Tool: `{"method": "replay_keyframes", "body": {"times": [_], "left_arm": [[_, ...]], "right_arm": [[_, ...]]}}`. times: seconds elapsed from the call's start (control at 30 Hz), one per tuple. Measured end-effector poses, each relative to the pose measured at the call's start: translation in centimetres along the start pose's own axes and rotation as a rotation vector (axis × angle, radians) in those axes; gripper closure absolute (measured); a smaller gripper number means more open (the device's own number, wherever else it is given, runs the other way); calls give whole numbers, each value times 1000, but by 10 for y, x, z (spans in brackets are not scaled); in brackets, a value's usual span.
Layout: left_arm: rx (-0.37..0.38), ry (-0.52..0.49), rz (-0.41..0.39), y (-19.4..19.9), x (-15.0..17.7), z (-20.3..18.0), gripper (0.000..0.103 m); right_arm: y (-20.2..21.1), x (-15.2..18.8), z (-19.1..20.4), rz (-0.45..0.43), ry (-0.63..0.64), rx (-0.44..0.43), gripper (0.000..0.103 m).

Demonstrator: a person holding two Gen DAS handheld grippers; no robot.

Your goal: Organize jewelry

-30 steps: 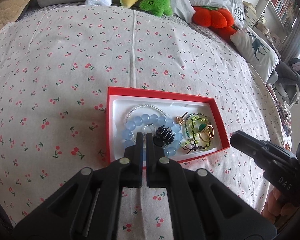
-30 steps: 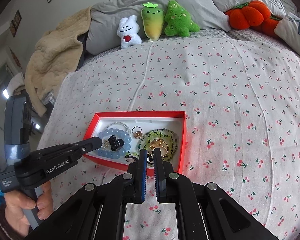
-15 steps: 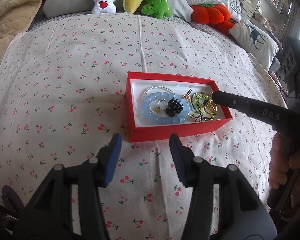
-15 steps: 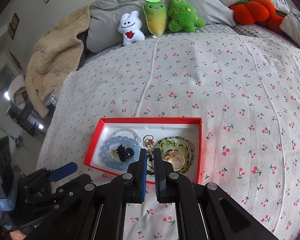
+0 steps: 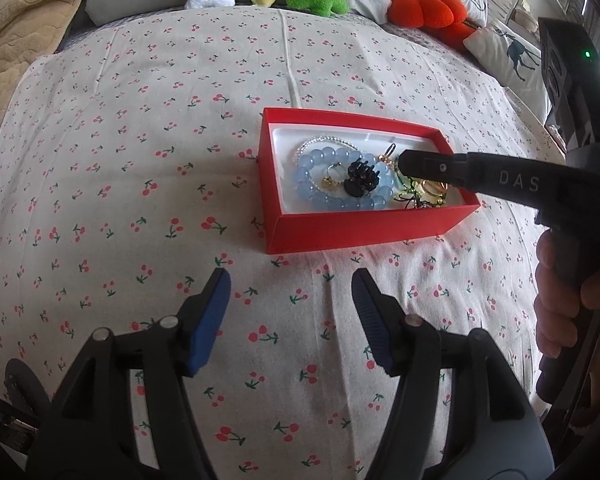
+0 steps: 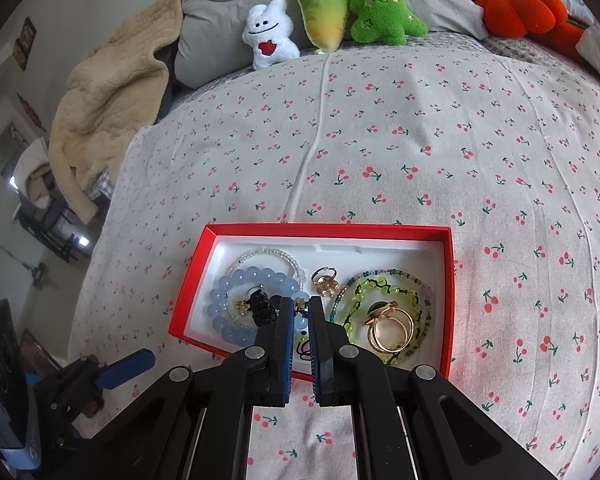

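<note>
I see the red box [image 6: 448,300] sitting on the bed's cherry-print sheet [image 5: 140,160], shallow, cardboard-walled, with a white moulded liner. All the jewelry lies inside it.

Left gripper [image 5: 290,320]: fingers spread wide, having just been opening, nothing between them; it hangs over bare sheet short of the box's near wall.

Right gripper [image 6: 299,344]: fingers closed to a narrow slit, tip down among the pieces in the middle of the box. I cannot tell whether anything is pinched in the slit.

Contents, by material:
- blue bead bracelet [image 6: 236,284]: large glassy round beads, smooth; I judge it the heaviest piece and slippery, best taken across a single bead or hooked through the loop.
- black claw clip [image 5: 360,178]: toothed, stiff plastic, resting within the blue loop; easy grip across its body.
- green bead strand [image 6: 380,288]: small beads, limp, coiled; likely to trail and snag its neighbours.
- gold rings [image 6: 392,326]: hard polished hoops lying on the green coil; I expect them to slide under the pads, so pinch across the band.
- clear bead bracelet [image 6: 268,256]: fine, light, partly under the blue one.
</note>
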State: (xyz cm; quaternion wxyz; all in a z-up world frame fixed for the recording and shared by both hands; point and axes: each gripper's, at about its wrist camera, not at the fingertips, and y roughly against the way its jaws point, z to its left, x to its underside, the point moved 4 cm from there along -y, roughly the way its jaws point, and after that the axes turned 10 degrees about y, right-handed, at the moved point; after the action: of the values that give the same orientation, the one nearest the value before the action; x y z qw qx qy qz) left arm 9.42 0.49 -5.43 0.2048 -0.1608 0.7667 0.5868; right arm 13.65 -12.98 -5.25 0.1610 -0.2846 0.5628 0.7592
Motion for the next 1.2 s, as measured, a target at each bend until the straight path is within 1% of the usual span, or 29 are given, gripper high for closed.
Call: {"method": "replay_keyframes", "body": {"times": [0.03,0.1,0.27,0.43,0.47,0.5,0.57,0.6,0.67,0.7,0.73,0.77,0.8,0.83,0.9,0.97,1.03,1.2], "left_arm": [[-5,-1,1,0,1,-1,36],[-16,-5,-4,0,2,-2,29],[-58,-7,-10,2,7,-3,22],[-99,-2,-25,10,18,-2,17],[-107,-4,-27,12,21,-2,14],[-117,-5,-26,14,24,-2,9],[-129,-3,-30,18,30,-1,3],[-136,-4,-32,20,32,-1,1],[-151,-9,-29,23,38,0,1],[-160,-8,-25,24,41,0,1],[-168,-7,-22,24,43,1,1],[-179,-6,-21,25,46,1,1],[-188,-4,-21,27,48,2,1],[-193,2,-20,28,50,2,1],[-194,13,-14,29,54,3,1],[-205,20,-11,31,57,4,1],[-220,24,-10,32,59,4,1],[-218,19,-3,31,62,-2,1]], "right_arm": [[0,0,0,2,2,4,95],[1,-1,0,5,5,1,92],[16,1,5,-12,54,23,91],[34,19,9,-4,111,37,90],[39,23,10,-5,123,44,90],[43,27,10,-4,132,50,90],[50,34,9,-1,134,49,90],[54,38,8,-1,132,51,89],[61,46,6,-1,126,60,84],[64,50,5,-1,122,64,74],[67,54,4,-2,120,70,47],[71,59,3,-6,117,77,30],[75,64,2,-23,108,89,18],[80,68,2,-43,100,108,18],[83,77,-1,-31,85,139,17],[85,88,-6,-15,59,171,11],[84,97,-9,2,49,212,0],[80,112,-10,38,39,245,0]]}}
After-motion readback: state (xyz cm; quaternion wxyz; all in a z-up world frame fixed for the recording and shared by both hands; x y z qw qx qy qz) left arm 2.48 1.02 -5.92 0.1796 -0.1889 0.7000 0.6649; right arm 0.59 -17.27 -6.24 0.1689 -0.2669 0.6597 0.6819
